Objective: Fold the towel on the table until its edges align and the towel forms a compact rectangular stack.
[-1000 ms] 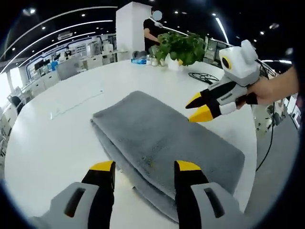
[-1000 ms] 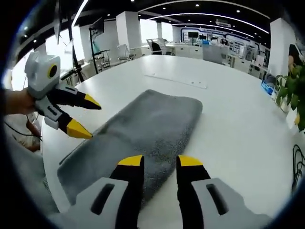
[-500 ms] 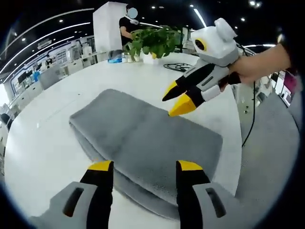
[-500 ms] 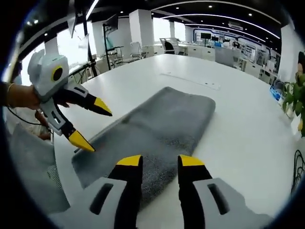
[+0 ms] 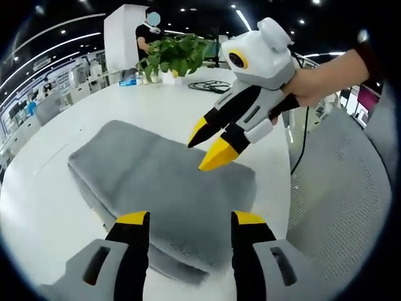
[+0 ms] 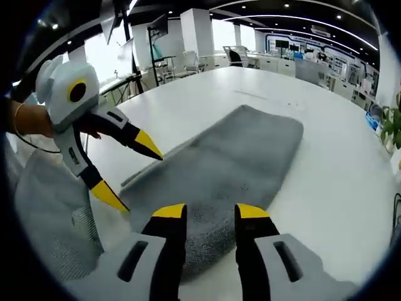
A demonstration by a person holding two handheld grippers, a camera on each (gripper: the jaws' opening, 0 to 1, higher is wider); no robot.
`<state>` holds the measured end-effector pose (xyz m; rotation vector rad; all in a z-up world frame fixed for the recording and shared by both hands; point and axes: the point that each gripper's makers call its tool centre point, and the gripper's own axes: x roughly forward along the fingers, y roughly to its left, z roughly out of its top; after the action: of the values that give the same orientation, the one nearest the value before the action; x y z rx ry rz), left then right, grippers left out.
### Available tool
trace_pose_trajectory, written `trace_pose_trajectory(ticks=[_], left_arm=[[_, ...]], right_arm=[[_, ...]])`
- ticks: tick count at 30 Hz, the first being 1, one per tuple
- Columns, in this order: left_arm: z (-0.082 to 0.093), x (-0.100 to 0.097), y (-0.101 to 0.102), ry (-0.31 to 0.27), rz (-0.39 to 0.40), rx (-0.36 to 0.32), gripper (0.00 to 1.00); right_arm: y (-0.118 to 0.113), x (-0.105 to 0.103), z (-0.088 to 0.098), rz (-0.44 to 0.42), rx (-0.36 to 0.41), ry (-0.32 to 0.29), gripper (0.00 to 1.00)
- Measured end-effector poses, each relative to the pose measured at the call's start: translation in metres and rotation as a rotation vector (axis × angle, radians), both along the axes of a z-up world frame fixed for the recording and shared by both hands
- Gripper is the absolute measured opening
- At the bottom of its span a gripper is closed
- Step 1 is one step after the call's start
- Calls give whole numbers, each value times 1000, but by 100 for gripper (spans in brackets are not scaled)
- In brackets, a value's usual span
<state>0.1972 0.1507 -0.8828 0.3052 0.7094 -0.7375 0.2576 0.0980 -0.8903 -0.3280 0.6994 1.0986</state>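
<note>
Plainly, both tongs hover parted (no legible writing) over towel point(image 5: 163, 188).

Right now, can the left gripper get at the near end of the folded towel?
Probably yes: the left gripper is open just above the towel end, nothing between; the right gripper hovers beyond.

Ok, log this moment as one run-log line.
towel: folded strip, flat on white table | left gripper: open, over near short end | right gripper: open, over same end | held: nothing | next (guess): fold end over
</note>
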Motion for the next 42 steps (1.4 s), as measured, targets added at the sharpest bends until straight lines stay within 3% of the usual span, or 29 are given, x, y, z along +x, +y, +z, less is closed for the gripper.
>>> trace_pose_trajectory(ticks=[5,11,14,20,27,34,42], left_arm=[[-4,-10,-3,5,-1,11,54],[-7,-16,11,12,107,-8,53],[-3,-15,25,8,233,-45,51],[-6,-20,34,19,253,-29,51],[-12,-30,55,61,446,-107,50],[-22,-45,62,116,520,-152,48],[-27,-49,57,157,562,-222,42]], right_arm=[[-6,-8,-2,-10,0,7,29],[-17,-19,-4,-41,-5,20,28],[-21,-24,-3,-62,0,26,28],[-26,-33,-4,-77,-1,43,28],[-36,-35,-4,-107,-7,56,28],[-46,-42,-11,-129,-24,94,27],[-51,-53,-11,-160,0,148,25]])
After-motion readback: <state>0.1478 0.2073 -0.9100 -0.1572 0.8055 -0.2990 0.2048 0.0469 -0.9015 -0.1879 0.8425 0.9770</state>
